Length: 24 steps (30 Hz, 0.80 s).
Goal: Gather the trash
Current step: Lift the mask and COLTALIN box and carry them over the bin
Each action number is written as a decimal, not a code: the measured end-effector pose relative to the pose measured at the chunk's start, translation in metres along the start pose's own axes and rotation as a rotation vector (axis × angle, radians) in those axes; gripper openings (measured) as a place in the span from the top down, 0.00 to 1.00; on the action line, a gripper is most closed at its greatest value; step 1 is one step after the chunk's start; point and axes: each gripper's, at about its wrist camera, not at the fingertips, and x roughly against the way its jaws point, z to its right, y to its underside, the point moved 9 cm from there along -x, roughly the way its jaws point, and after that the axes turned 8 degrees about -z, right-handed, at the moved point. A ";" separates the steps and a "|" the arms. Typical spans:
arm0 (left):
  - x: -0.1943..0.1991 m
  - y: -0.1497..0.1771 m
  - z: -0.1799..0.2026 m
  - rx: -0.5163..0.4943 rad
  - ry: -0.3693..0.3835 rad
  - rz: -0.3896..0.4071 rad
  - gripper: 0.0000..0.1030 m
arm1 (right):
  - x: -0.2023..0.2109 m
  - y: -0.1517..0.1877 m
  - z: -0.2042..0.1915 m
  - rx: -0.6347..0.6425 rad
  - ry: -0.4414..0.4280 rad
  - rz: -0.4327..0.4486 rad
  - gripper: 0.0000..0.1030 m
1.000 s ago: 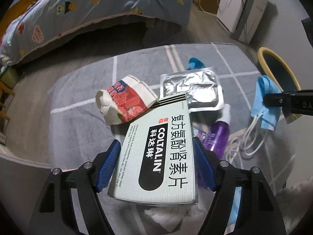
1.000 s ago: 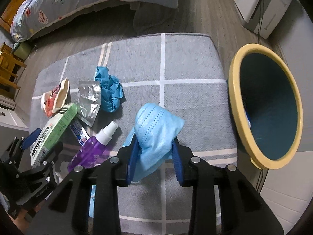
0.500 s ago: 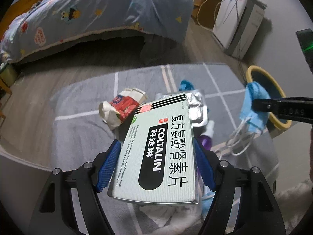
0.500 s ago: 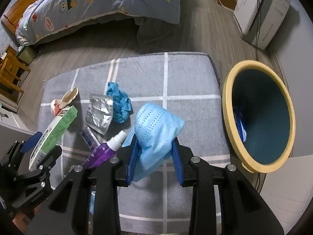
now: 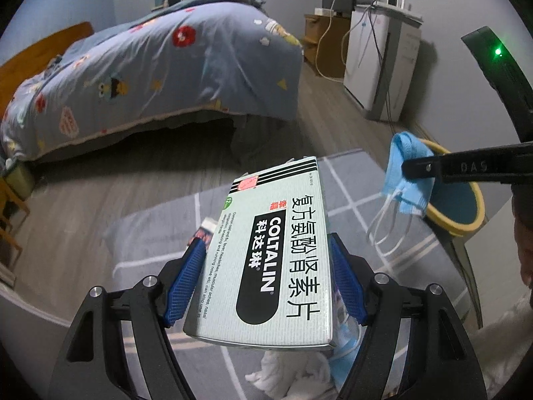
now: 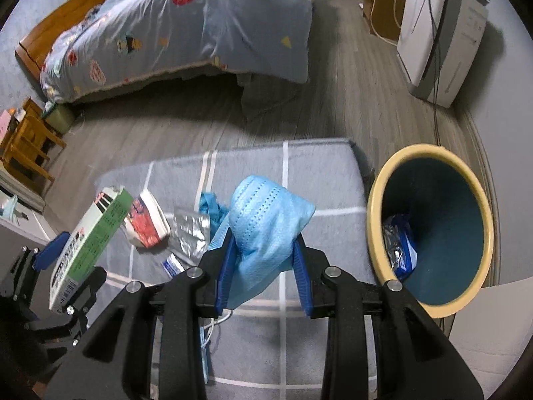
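Left gripper clamps medicine box, frame centre. Right gripper pinches blue face mask, centre frame. Yellow-rimmed bin, right of frame, holds blue-and-silver wrapper at its bottom.

Medicine box — "COLTALIN", 科达琳; right gripper arm — "DAS".
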 end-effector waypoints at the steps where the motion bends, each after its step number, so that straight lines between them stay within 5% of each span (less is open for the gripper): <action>1: 0.000 -0.002 0.002 -0.003 -0.001 0.003 0.28 | 0.002 -0.001 0.004 0.001 0.006 0.007 0.69; 24: -0.019 -0.048 0.122 -0.160 0.085 0.023 0.28 | 0.027 -0.001 0.159 -0.200 0.030 0.045 0.69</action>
